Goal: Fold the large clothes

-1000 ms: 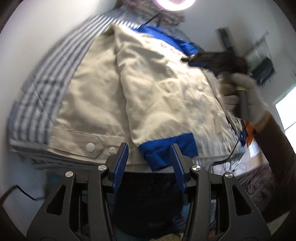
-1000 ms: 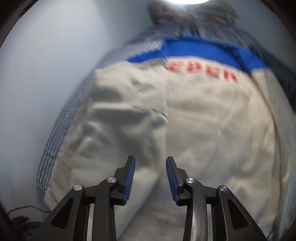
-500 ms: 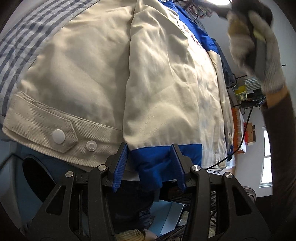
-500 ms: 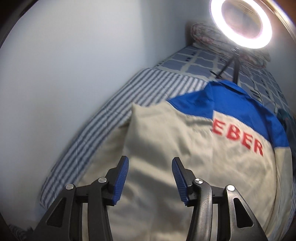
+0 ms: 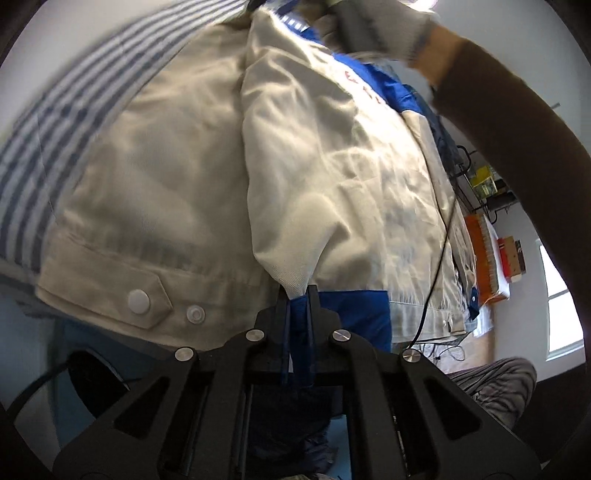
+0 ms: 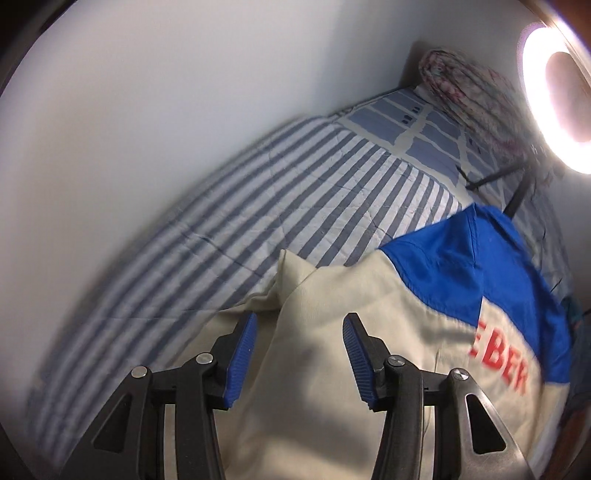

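The jacket lies back-up on the bed, cream over most of it with a blue yoke toward the far end and red letters just below the yoke. One sleeve is folded in over the back, running lengthwise down the jacket, and its blue cuff reaches the hem at the near edge of the bed. The left gripper is clamped on that cuff, its jaws pressed together with a pinch of blue and cream cloth between them. Beside it along the hem, a tab with two snaps sits flat.

The right gripper hangs over the top of the folded sleeve near the shoulder, jaws spread wide with the cream cloth showing between them; whether the tips touch the cloth is hard to say from here. In the left wrist view a gloved hand shows over the yoke end, blurred.

Striped bedding shows between the jacket and the wall along the bed's far side. At the head of the bed sits a rolled floral blanket, and a lit ring lamp stands on a dark stand near that corner. A thin black cable trails across the jacket's right side toward the near edge.
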